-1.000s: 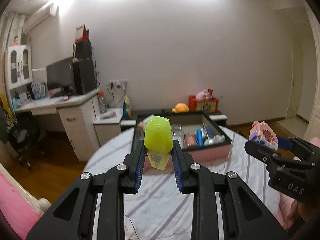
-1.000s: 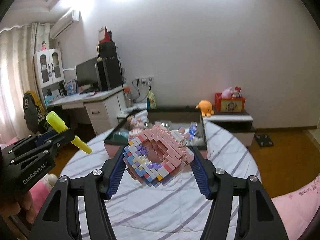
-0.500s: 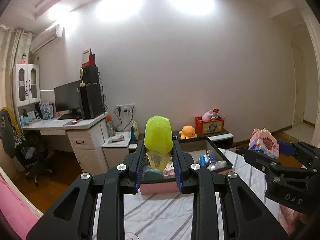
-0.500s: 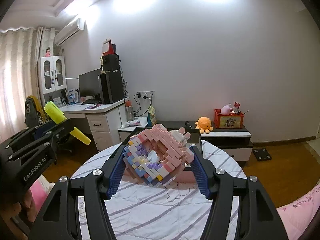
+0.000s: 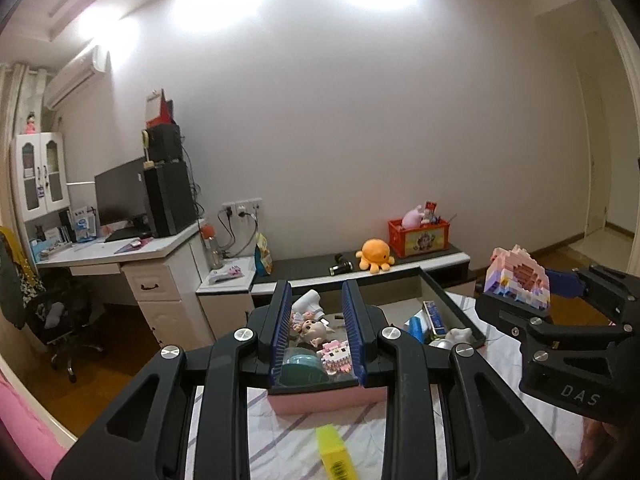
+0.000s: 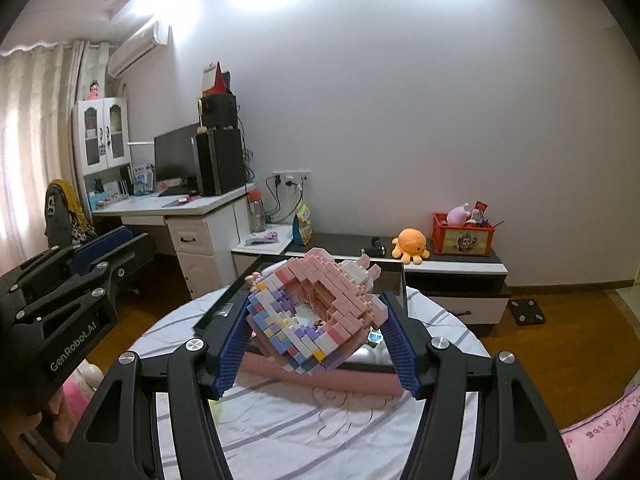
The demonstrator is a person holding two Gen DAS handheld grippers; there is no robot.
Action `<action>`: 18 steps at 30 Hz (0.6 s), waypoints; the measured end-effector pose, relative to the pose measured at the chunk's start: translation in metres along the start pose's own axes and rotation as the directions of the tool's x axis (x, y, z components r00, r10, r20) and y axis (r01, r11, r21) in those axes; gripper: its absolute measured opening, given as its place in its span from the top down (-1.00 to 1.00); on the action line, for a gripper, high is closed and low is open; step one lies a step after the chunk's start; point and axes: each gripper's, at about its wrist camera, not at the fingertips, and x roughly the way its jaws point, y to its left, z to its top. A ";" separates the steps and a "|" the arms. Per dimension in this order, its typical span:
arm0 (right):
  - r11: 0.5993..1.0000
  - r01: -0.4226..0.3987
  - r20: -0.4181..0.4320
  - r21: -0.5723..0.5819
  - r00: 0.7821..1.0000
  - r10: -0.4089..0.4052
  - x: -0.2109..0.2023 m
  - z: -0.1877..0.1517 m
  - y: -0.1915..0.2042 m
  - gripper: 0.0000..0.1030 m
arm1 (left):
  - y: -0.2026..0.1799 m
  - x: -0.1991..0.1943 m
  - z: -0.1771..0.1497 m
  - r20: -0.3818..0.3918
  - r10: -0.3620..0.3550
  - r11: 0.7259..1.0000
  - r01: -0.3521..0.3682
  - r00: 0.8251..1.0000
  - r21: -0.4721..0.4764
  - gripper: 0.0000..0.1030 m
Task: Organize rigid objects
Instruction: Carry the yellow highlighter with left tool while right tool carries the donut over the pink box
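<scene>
Tray (image 5: 452,304) is already pretty full. Left gripper (image 5: 318,334) is open and empty, yellow marker (image 5: 335,454) lying loose on the table. Right gripper (image 6: 318,344) is clamped on the brick model (image 6: 316,316), which isn't binned yet.

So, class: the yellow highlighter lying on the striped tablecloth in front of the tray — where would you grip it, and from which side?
Grip the yellow highlighter across its flat-sided barrel, coming from above with the open left gripper. It lies flat on the tablecloth, lengthwise away from the camera, so the jaws already straddle its narrow width.
</scene>
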 end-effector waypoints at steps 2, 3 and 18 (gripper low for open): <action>1.000 0.006 -0.018 -0.005 1.000 -0.007 0.021 0.004 -0.006 -0.24 | 0.000 0.025 0.002 -0.022 -0.015 1.000 0.015 1.000 0.002 0.48; 1.000 0.008 -0.041 -0.010 0.999 -0.008 0.034 0.005 -0.009 -0.24 | 0.000 0.038 0.002 -0.049 -0.013 1.000 0.013 0.999 0.006 0.48; 0.999 -0.024 -0.118 0.042 0.993 0.029 0.040 -0.025 -0.023 -0.24 | -0.011 0.070 -0.109 -0.449 -0.087 0.995 0.052 0.889 -0.090 0.06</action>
